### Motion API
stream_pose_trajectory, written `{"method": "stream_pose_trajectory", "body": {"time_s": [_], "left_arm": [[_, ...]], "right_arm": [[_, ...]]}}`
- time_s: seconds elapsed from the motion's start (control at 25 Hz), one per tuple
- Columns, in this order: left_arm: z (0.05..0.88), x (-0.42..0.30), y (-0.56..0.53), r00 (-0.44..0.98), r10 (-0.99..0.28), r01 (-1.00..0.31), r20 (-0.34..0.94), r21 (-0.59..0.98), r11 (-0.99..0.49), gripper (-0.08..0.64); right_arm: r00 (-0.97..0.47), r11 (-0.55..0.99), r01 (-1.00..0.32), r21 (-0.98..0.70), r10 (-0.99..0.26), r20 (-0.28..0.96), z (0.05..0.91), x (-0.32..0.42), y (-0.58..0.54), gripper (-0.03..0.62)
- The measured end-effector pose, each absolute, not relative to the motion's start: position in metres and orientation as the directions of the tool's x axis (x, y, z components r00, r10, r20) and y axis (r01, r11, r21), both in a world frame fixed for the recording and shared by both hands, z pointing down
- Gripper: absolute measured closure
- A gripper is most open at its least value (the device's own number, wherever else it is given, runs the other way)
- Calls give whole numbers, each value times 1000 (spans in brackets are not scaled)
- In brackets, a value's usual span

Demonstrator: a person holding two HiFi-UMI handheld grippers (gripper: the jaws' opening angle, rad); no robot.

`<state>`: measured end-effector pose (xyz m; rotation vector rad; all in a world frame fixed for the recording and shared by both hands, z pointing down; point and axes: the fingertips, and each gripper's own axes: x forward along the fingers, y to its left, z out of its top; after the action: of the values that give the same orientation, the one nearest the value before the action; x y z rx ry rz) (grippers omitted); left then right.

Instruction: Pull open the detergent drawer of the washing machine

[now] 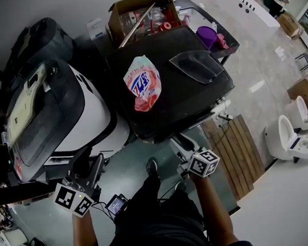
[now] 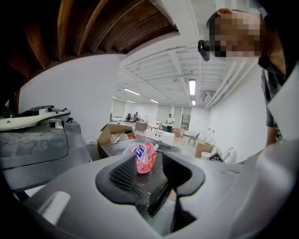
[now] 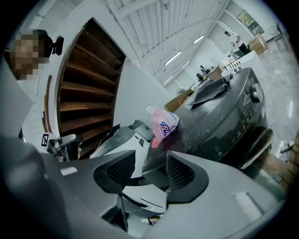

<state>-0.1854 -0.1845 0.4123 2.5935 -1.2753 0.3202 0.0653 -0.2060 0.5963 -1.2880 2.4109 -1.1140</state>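
**Right gripper view: nothing grabbed yet**

Fingers of right gripper (image 3: 150,169) partway apart, empty. Left gripper (image 2: 145,173) also gaping, nothing between. Detergent drawer (image 3: 211,147) prob the dark panel on washing machine (image 3: 233,112) front strip, just past the right-side finger, not touching. Looks stiff, light, slick plastic imo, might stick on rails. Pinch lip/recess, pull straight out.

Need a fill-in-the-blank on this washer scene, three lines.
1. The detergent pouch lies on the ___ of the washing machine.
2. The left gripper and the right gripper have jaws ___, with nothing between them.
3. Behind the machine stands an open ___ box.
Missing words: top; open; cardboard.
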Motion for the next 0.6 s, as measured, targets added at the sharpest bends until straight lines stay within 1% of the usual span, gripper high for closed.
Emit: {"method": "stream_pose_trajectory", "body": {"time_s": [0.16, 0.44, 0.6], "left_arm": [[423, -194, -188, 582, -748, -807, 321, 111, -580, 380], [446, -209, -194, 558, -736, -819, 383, 108, -564, 381], [451, -216, -200, 541, -733, -827, 412, 99, -554, 380]], "right_arm": [[-618, 309, -585, -750, -769, 165, 639, 58, -217, 387], [-615, 205, -472, -858, -773, 153, 714, 46, -236, 360], [-656, 222, -413, -883, -745, 120, 740, 30, -241, 334]]}}
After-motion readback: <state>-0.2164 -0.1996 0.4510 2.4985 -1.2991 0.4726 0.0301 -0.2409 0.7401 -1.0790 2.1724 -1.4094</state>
